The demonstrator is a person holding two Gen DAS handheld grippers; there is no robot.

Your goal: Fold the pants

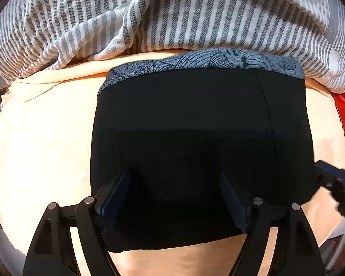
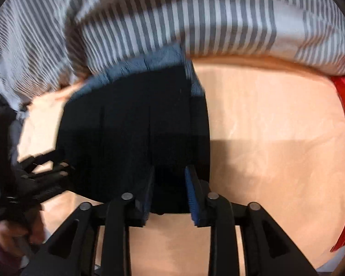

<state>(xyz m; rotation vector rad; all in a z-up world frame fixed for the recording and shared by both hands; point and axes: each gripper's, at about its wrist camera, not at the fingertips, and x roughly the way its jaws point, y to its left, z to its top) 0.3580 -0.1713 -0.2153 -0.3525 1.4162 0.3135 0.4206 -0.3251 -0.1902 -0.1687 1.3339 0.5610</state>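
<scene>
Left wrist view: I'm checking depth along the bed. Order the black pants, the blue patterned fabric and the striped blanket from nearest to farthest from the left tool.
1. Black pants: directly under and between the open fingers of the left tool.
2. Blue patterned fabric: a band along the pants' far edge.
3. Striped blanket: bunched beyond it, across the top of the view.

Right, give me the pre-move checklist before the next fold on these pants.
1. Left gripper open over the near edge of the black pants: ok.
2. Right gripper open at the pants' near right corner: ok.
3. Either gripper gripping fabric: not ok, both sets of jaws stand apart.
4. Pants lying flat on the peach sheet: ok, no visible wrinkles.
5. Patterned waistband clear of the striped blanket: not ok, they touch at the far edge.
6. Layers underneath aligned: cannot tell.
</scene>
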